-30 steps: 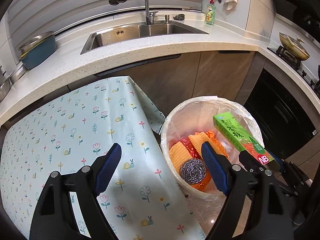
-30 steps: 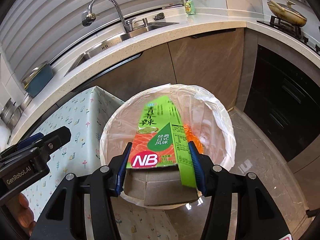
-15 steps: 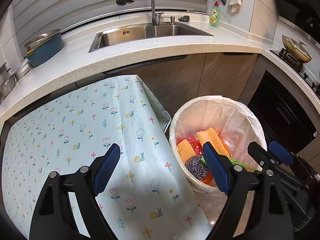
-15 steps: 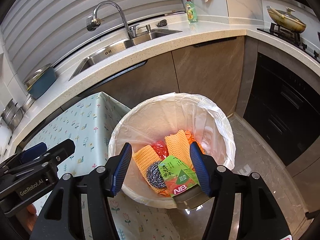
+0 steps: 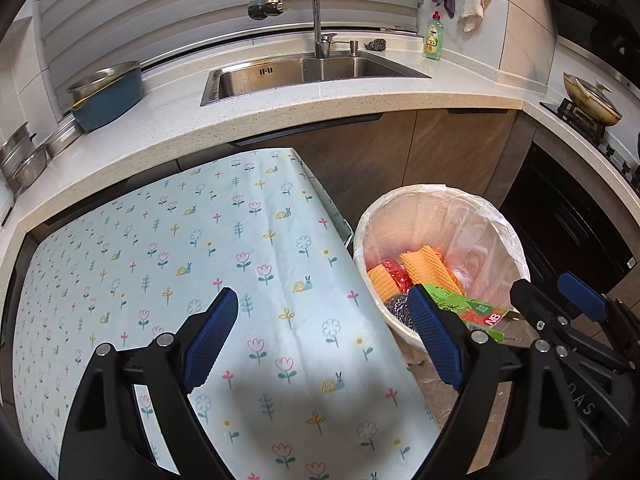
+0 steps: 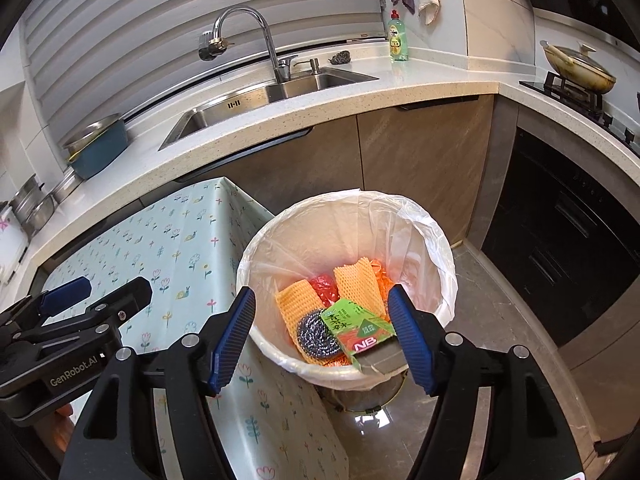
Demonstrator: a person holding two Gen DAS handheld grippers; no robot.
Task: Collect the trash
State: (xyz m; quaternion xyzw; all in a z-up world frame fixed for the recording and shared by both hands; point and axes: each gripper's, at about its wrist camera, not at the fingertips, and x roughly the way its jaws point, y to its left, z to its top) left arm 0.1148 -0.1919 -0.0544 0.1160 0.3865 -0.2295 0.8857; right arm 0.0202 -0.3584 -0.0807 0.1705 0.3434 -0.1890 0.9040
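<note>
A white trash bin (image 6: 436,240) lined with a clear bag stands on the floor beside the table; it also shows in the left wrist view (image 5: 400,204). In it lie a green box marked NB (image 6: 356,328) (image 5: 472,308), a steel wool scrubber (image 6: 316,334) (image 5: 398,306), orange foam nets (image 6: 358,282) (image 5: 424,264) and a red wrapper (image 6: 324,286). My right gripper (image 6: 324,340) is open and empty above the bin's near rim. My left gripper (image 5: 320,336) is open and empty over the table's right edge.
The table wears a pale floral cloth (image 5: 180,248) left of the bin. Behind are a stone counter (image 5: 280,108) with a sink (image 5: 304,72), faucet, a blue pot (image 5: 108,96) and a green soap bottle (image 5: 433,38). A stove with a pan (image 6: 576,68) and a dark oven (image 6: 572,224) stand right.
My right gripper opened and let go of the green box, which dropped into the bin. Both grippers then drew back and up a little from the bin.
</note>
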